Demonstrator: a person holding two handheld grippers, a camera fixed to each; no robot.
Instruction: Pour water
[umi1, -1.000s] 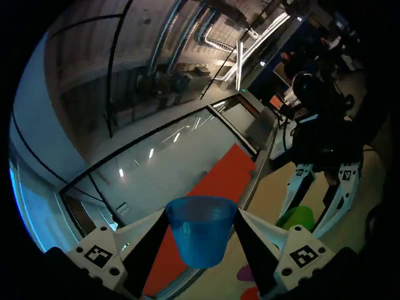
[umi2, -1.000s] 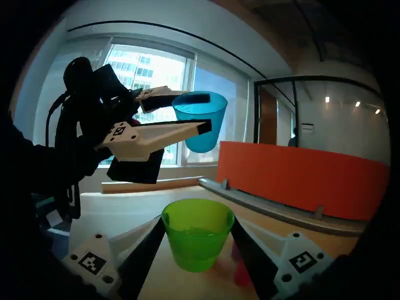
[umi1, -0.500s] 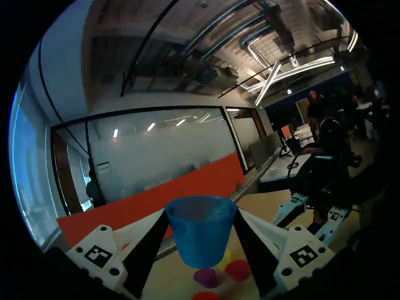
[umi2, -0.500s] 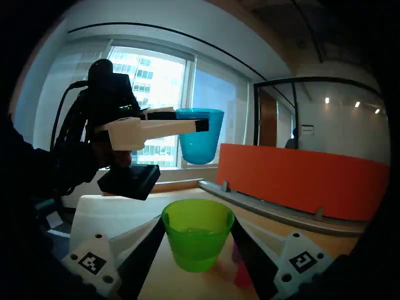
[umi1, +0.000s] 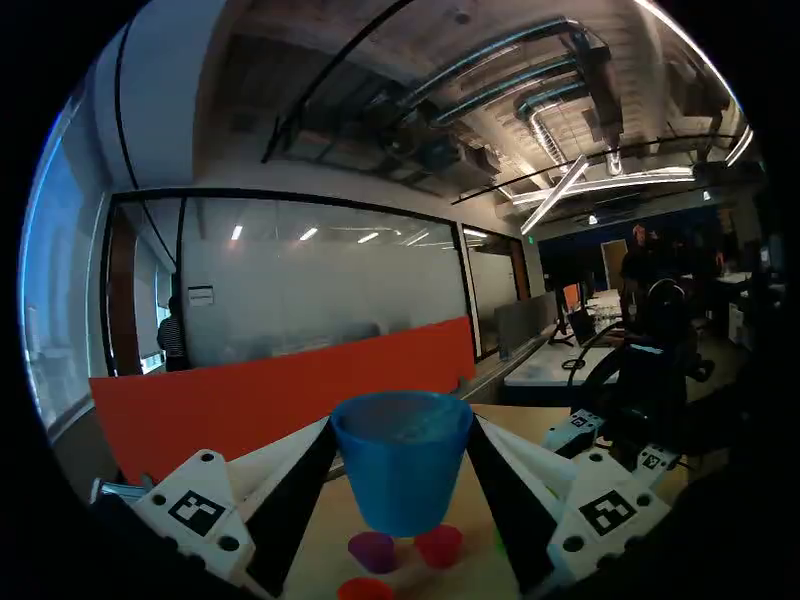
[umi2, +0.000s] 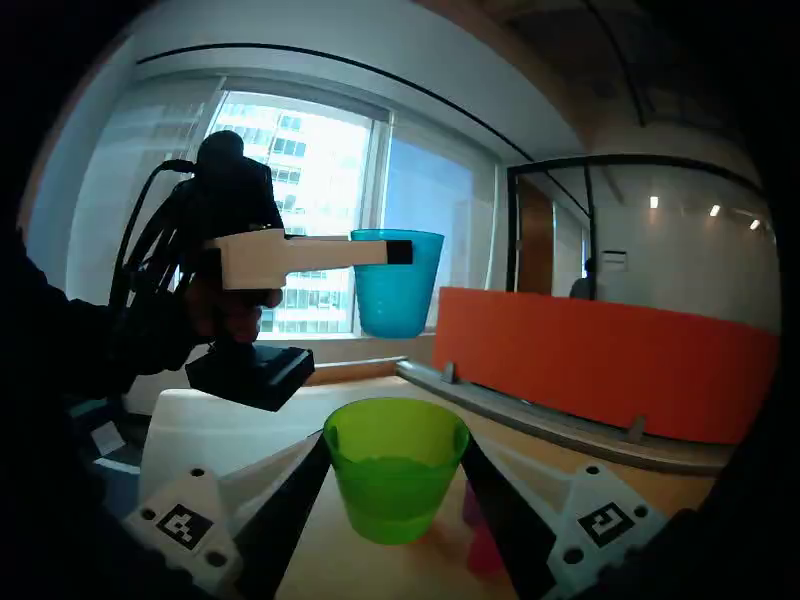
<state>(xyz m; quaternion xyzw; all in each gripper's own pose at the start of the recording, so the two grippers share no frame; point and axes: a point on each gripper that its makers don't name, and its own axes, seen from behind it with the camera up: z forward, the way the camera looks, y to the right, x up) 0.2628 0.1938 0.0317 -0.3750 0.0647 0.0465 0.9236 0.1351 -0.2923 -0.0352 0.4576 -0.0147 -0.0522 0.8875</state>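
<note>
Right hand-held gripper (umi2: 396, 445): both fingers clamp the green cup (umi2: 396, 485) by its upper wall, above the bench (umi2: 330, 545). The cup is thin, translucent, tapered plastic. It is probably light and flexible, and liquid appears to be inside, so hold it firmly at mid-wall. Farther off, the left hand-held gripper (umi2: 398, 245) clamps the upright blue cup (umi2: 398, 295) just below its rim.

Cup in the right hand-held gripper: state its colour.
The cup is translucent green, shown best in the right gripper view.
</note>
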